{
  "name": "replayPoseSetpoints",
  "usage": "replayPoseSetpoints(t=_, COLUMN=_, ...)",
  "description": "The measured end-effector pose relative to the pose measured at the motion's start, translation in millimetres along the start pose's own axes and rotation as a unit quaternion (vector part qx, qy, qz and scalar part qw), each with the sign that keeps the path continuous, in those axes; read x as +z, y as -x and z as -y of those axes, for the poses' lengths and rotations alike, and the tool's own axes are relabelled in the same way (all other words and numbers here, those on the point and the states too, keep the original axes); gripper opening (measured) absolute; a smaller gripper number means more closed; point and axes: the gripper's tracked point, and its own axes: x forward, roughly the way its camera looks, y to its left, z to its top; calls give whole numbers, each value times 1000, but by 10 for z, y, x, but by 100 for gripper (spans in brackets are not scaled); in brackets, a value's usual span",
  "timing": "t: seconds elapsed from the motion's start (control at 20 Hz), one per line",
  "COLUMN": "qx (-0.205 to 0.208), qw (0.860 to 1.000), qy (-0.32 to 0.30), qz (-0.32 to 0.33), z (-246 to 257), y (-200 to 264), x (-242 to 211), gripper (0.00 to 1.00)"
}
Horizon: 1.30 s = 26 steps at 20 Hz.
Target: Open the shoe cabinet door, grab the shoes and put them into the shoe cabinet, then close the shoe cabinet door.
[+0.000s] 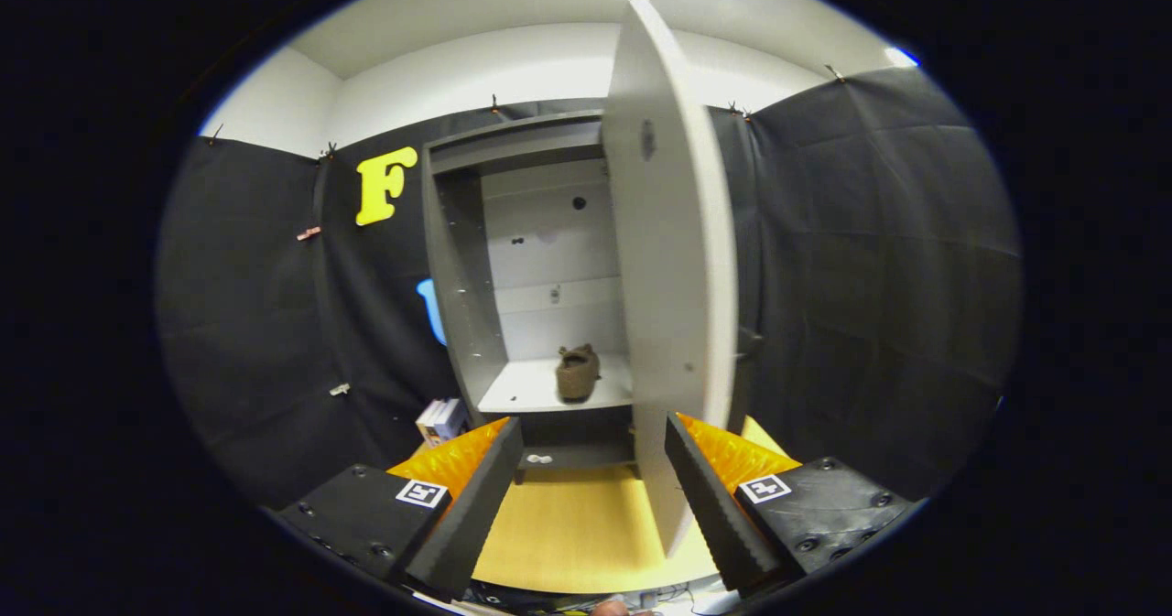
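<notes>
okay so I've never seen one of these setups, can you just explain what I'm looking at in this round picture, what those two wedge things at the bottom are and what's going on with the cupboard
The camera rides on a handheld two-finger gripper and looks forward along it. The two wedges at the bottom are its fingers, spread apart and holding nothing.

Ahead, on a wooden floor, stands a grey shoe cabinet. Its door is swung open toward the camera, its lower edge reaching down between the fingers, near the right one.

On the white shelf inside sits a brown shoe. So the shoe is already in and the door remains to be closed. Beside the cabinet's left foot lies a small box. Black cloth forms the booth's walls.
</notes>
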Motion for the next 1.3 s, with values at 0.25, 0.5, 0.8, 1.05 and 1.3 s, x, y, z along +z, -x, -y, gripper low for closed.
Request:
replayPoseSetpoints(t=0.25, qx=-81, qw=996, qy=-5, qz=25, z=981, y=-40, x=69, gripper=99)
replayPoseSetpoints(t=0.5, qx=-121, qw=992, qy=-7, qz=26, z=1604, y=-380, x=-11, gripper=99)
replayPoseSetpoints(t=0.8, qx=-94, qw=995, qy=-1, qz=20, z=1463, y=-707, x=-77, gripper=99)
replayPoseSetpoints(t=1.05, qx=-93, qw=995, qy=19, qz=22, z=1278, y=-718, x=-97, gripper=97)
replayPoseSetpoints(t=1.3, qx=-98, qw=995, qy=19, qz=24, z=1060, y=-682, x=-135, gripper=99)
